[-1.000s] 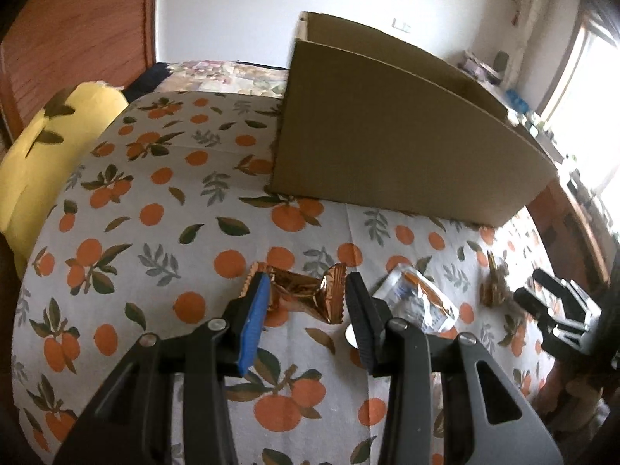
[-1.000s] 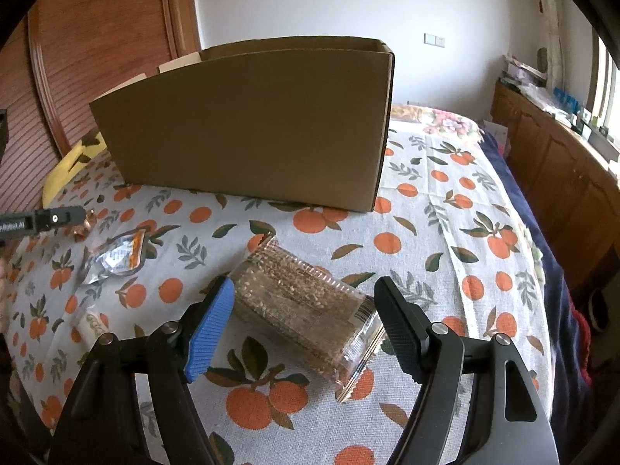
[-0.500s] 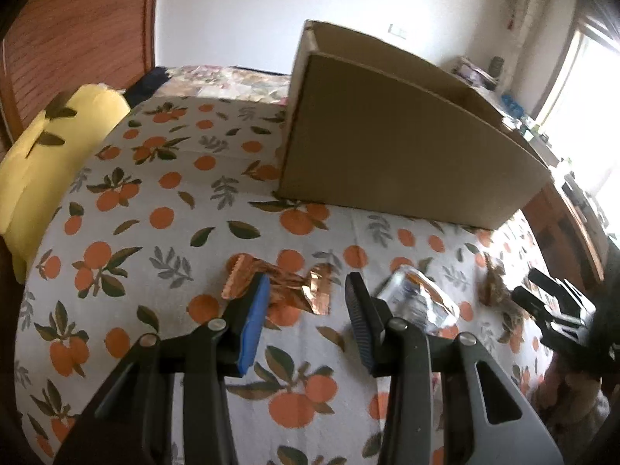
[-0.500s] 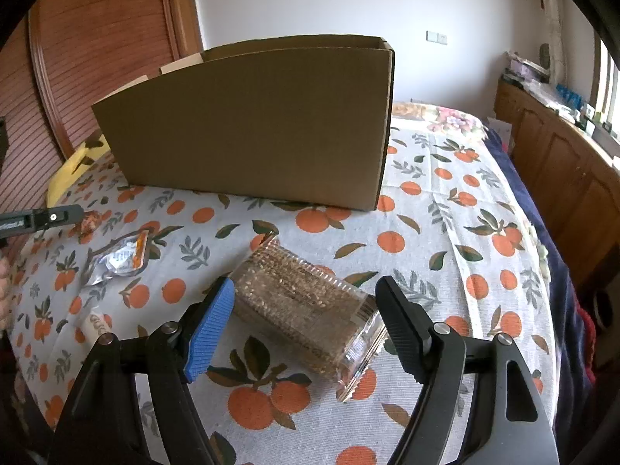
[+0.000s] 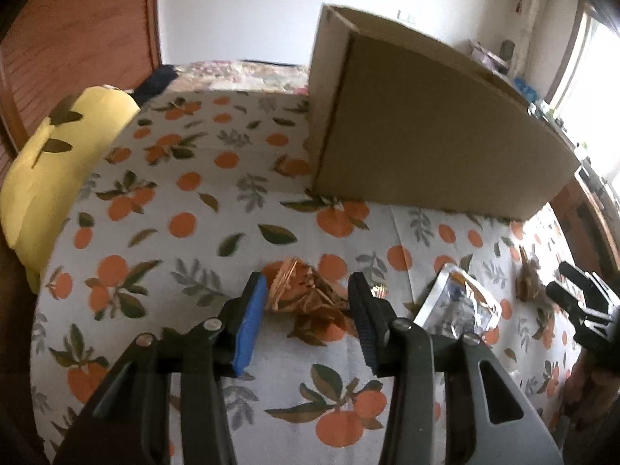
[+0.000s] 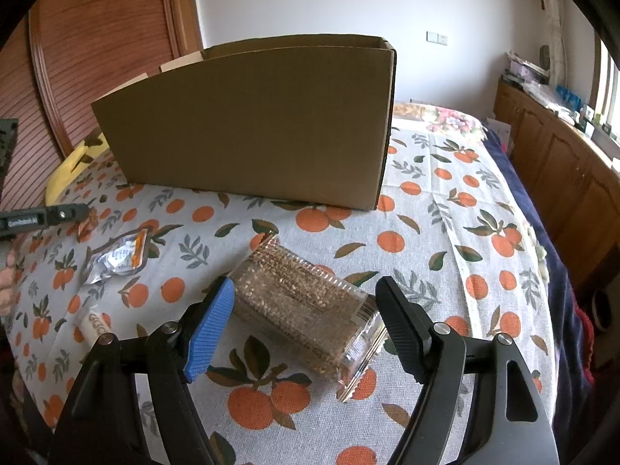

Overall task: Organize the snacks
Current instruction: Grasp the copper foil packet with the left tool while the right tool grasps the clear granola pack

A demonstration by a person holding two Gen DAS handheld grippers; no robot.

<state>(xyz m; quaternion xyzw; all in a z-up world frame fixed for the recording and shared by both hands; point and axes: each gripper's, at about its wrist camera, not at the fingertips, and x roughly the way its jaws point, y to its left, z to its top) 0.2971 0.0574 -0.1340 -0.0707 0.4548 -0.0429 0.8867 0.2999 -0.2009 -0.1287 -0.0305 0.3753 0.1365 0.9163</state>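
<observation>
In the left wrist view a crinkled copper foil snack packet lies on the orange-print cloth between the open jaws of my left gripper; I cannot tell if the fingers touch it. A silver pouch lies to its right. In the right wrist view my right gripper is open around a clear pack of sesame crackers lying on the cloth, with gaps on both sides. The tall cardboard box stands behind; it also shows in the left wrist view.
The silver pouch and a small white tube lie left of the crackers. A yellow pillow sits at the bed's left edge. A wooden cabinet runs along the right. The right gripper's fingers show in the left view.
My left gripper has swung left and moved in around the copper packet, which now lies bunched between the jaws. The right gripper has barely moved over the crackers.
</observation>
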